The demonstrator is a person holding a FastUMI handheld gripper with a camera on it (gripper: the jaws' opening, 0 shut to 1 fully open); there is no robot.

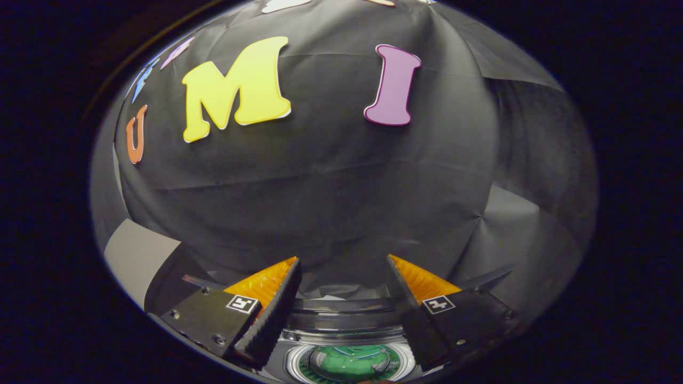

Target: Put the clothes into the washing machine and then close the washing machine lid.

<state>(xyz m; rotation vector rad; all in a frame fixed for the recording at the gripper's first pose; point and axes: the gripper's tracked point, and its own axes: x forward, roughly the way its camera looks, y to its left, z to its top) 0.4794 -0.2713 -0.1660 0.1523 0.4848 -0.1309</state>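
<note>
The hand-held gripper (341,298) hangs spread and empty above the washing machine (347,325). Green clothes (349,362) seem already in the drum below; the lid looks unclosed.

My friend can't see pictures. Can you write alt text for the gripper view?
An open claw with nothing between its fingers hangs above a washing machine, where green clothes lie in the round drum. Black cloth wall behind.
</note>
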